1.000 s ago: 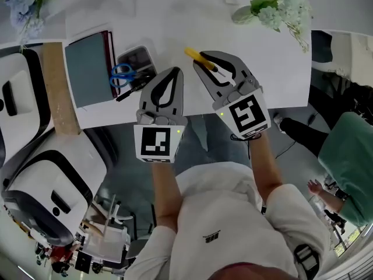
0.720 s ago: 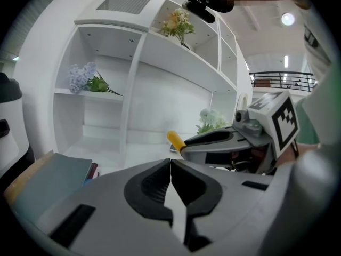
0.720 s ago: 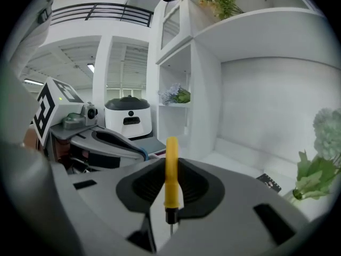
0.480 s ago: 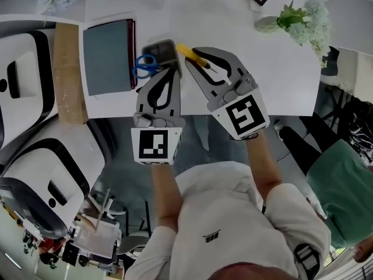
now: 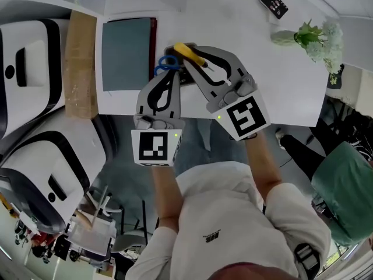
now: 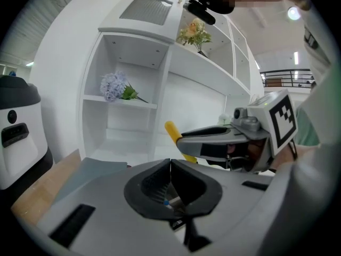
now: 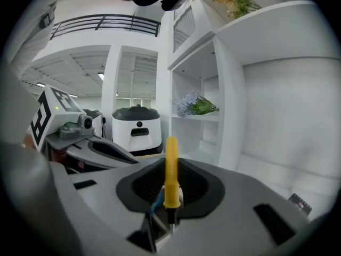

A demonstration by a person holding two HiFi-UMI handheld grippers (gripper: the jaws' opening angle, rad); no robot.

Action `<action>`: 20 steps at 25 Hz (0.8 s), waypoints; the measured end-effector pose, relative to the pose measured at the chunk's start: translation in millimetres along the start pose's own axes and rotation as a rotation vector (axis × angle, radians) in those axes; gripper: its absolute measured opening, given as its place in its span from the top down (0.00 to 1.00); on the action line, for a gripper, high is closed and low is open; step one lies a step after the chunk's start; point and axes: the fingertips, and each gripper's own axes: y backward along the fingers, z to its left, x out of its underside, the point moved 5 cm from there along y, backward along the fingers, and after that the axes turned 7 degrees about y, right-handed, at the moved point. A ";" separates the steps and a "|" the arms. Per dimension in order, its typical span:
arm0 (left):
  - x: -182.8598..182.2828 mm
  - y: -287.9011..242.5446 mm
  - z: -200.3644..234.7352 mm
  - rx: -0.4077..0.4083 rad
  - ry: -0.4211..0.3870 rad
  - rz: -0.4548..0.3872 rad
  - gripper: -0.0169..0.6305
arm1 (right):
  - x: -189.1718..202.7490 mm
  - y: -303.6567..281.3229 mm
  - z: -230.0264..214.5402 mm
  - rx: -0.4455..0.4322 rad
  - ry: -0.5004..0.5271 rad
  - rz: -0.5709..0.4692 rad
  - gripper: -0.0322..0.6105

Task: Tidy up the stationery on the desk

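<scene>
Grips a yellow pen (image 5: 187, 51) in the right gripper (image 5: 194, 60), jaws clamped on its lower end, the free end jutting toward 10 o'clock over the white desk (image 5: 233, 28). Holds the left gripper (image 5: 173, 76) just at 8 o'clock of the right one, jaws pressed together with nothing between them. Brings both tips close to blue scissors (image 5: 168, 63), lying just at 8 o'clock of the pen's free end and partly hidden by the left jaws. Has a teal notebook (image 5: 126, 53) flat on the desk at 9 o'clock of the scissors, near but apart, and a brown board (image 5: 80, 63) beyond it, also at 9 o'clock, along the desk's edge. Has a phone (image 5: 274, 3) at 1 o'clock and a flower spray (image 5: 312, 37) at 3 o'clock, both well apart from the grippers.
</scene>
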 end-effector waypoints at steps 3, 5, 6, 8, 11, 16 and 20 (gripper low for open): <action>-1.6 1.8 8.6 -0.013 -0.001 0.000 0.97 | -2.3 -10.6 2.5 -0.009 0.000 -0.013 0.86; -2.2 3.0 14.6 -0.022 0.001 0.000 0.97 | -3.1 -18.0 4.2 -0.012 -0.001 -0.025 0.86; -2.6 3.7 17.6 -0.027 0.000 0.001 0.97 | -3.3 -21.7 4.8 -0.014 -0.002 -0.030 0.86; -3.6 5.0 22.7 -0.032 -0.003 0.001 0.97 | -3.2 -28.3 5.3 -0.016 -0.006 -0.040 0.86; -4.9 5.5 28.8 -0.039 -0.012 0.002 0.97 | -1.1 -35.6 5.0 -0.012 -0.021 -0.053 0.86; -5.5 3.1 36.4 -0.048 -0.021 -0.006 0.97 | 10.0 -44.2 6.1 -0.009 -0.052 -0.087 0.86; -2.7 1.1 39.9 -0.044 -0.026 -0.001 0.97 | 23.5 -46.9 7.1 0.005 -0.068 -0.086 0.86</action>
